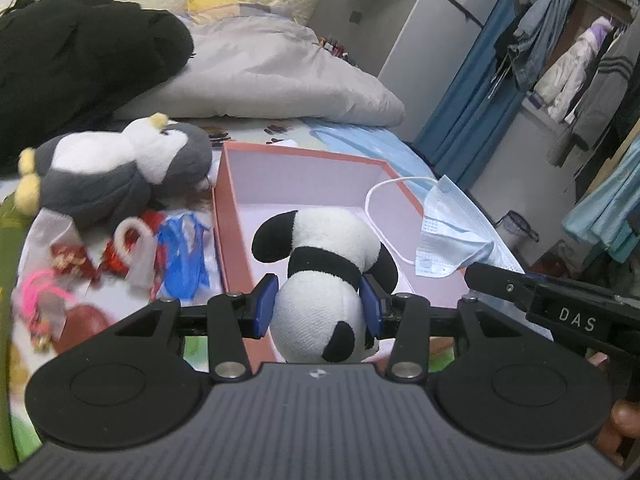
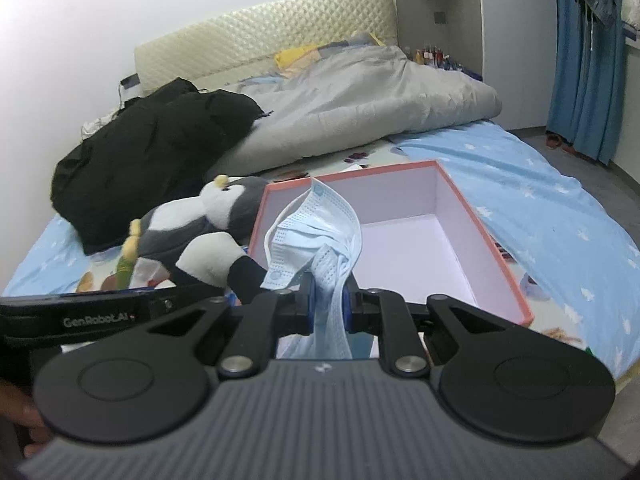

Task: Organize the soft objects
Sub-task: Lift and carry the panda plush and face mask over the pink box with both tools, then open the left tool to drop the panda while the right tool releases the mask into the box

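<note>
left claw (image 1: 316, 304) clamping panda plush (image 1: 324, 280), right claw (image 2: 329, 304) pinching face mask (image 2: 316, 232)

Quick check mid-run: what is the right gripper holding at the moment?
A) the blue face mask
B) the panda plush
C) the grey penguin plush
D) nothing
A: in the right wrist view the right gripper has its jaws pinched on the blue face mask, above the pink box; the panda plush sits in the left gripper.

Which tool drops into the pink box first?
Left, probably. Its tool holds the panda plush directly above the pink box; the right tool holds the face mask nearer the rim.
</note>
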A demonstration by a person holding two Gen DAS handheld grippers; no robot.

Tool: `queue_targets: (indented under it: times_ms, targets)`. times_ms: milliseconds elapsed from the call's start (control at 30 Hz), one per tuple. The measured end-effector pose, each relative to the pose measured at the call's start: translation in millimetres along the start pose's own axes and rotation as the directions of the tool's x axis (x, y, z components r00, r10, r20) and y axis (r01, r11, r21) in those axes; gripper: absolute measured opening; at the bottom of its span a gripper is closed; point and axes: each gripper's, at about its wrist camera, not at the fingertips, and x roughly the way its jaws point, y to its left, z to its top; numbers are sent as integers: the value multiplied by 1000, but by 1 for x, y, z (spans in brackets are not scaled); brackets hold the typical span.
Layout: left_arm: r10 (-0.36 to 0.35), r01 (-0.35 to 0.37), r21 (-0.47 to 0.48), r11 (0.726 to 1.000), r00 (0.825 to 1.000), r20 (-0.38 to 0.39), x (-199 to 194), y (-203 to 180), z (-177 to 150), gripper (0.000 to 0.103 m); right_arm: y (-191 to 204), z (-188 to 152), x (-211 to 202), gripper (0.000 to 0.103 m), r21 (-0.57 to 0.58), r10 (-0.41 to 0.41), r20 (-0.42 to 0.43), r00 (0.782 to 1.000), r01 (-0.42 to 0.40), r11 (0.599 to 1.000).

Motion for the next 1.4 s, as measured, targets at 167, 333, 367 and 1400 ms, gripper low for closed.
queue_targets:
  times_ms: [167, 333, 367, 1400]
  targets:
    - [5, -5, 9, 1000, 998, -59, 54, 0, 22, 51, -18, 15, 40, 17, 18, -15, -45, 999, 16, 1000]
    - [15, -14, 8, 1000, 991, -130, 106, 7, 35, 51, -36, 21, 89, 17, 31, -24, -112, 993, 27, 999]
    - [17, -16, 8, 1000, 990, -141, 115, 9, 37, 51, -39, 22, 97, 17, 30, -29, -123, 992, 33, 999]
    - [44, -38, 55, 998, 991, -123, 86, 1, 36, 67, -45, 8, 92, 47, 102, -8, -171, 985, 26, 994]
